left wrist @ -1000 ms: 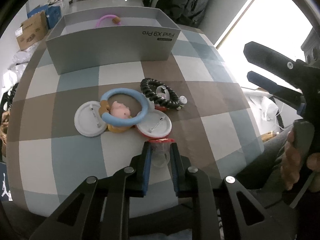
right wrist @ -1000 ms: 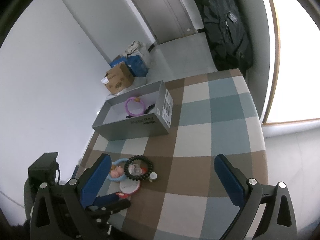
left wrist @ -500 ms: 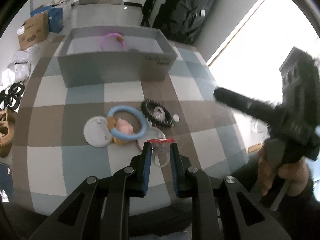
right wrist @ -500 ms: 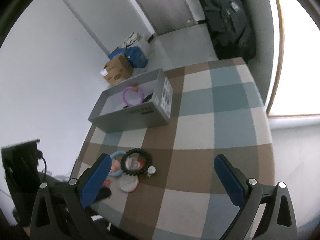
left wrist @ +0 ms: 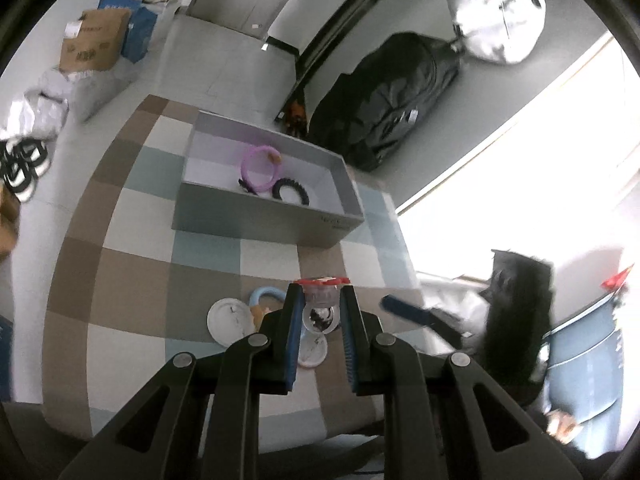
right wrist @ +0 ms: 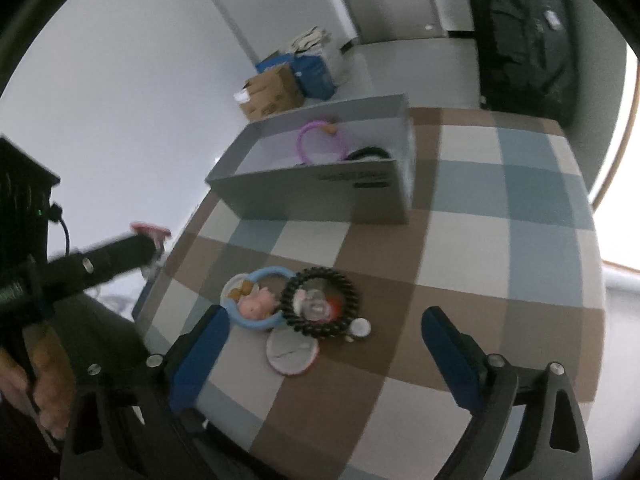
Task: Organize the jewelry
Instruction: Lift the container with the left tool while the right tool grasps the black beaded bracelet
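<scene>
The clear ring (left wrist: 318,308) with a red top sits clamped between the narrow-set jaws of the left gripper (left wrist: 319,320), held above the checked surface (left wrist: 132,280) with the grey box (left wrist: 260,220) straight ahead beyond it, a purple bracelet (left wrist: 259,168) and black coil (left wrist: 291,192) already inside. The right gripper (right wrist: 324,344) is empty, its wide jaws closing slightly above the black coiled bracelet (right wrist: 320,300) and blue ring (right wrist: 260,300). The printing on the box wall is too blurred to read.

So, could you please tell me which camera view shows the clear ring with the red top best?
The left wrist view: the clear ring with the red top sits centred and close, pinched between the left tongs. The right wrist view shows only a blurred red top at the left tongs' tip, beside the checked table.
</scene>
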`<action>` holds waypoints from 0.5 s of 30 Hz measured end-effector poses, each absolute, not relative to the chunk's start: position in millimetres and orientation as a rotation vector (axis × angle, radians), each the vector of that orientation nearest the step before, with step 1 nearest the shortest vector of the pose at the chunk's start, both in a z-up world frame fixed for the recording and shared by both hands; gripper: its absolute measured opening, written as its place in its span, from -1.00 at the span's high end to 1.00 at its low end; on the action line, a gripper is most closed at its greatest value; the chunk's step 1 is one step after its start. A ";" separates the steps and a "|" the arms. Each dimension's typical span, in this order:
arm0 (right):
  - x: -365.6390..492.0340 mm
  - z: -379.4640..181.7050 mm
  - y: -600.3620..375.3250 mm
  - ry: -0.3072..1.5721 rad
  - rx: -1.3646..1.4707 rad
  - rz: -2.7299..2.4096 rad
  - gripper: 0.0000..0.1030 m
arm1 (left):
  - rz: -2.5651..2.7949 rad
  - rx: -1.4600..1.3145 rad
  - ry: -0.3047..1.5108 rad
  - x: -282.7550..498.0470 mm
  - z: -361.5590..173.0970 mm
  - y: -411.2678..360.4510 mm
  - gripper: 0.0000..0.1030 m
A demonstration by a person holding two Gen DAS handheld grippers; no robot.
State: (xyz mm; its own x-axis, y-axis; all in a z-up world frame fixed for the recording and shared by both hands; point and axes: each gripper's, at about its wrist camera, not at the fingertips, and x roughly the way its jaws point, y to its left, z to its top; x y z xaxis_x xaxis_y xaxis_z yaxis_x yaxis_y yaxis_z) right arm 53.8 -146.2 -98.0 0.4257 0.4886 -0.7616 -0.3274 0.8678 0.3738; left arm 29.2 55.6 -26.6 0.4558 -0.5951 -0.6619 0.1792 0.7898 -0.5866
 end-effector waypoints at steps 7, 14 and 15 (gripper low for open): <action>62.6 -109.8 -129.1 1.054 0.136 0.530 -0.52 | -0.475 -0.536 0.977 37.7 -27.0 69.5 0.74; 75.1 -118.0 -126.4 1.090 0.143 0.497 -0.13 | -0.477 -0.555 0.995 42.4 -31.6 73.0 0.74; 75.6 -117.8 -127.3 1.086 0.149 0.494 -0.05 | -0.477 -0.552 0.997 42.7 -32.1 72.5 0.74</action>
State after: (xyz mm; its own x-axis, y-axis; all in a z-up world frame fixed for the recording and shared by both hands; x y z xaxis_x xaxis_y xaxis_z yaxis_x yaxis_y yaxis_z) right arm 75.6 -127.3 -117.8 0.3703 0.4548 -0.8100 -0.3117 0.8822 0.3529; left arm 42.7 72.5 -32.1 0.4626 -0.6069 -0.6463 0.1225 0.7657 -0.6314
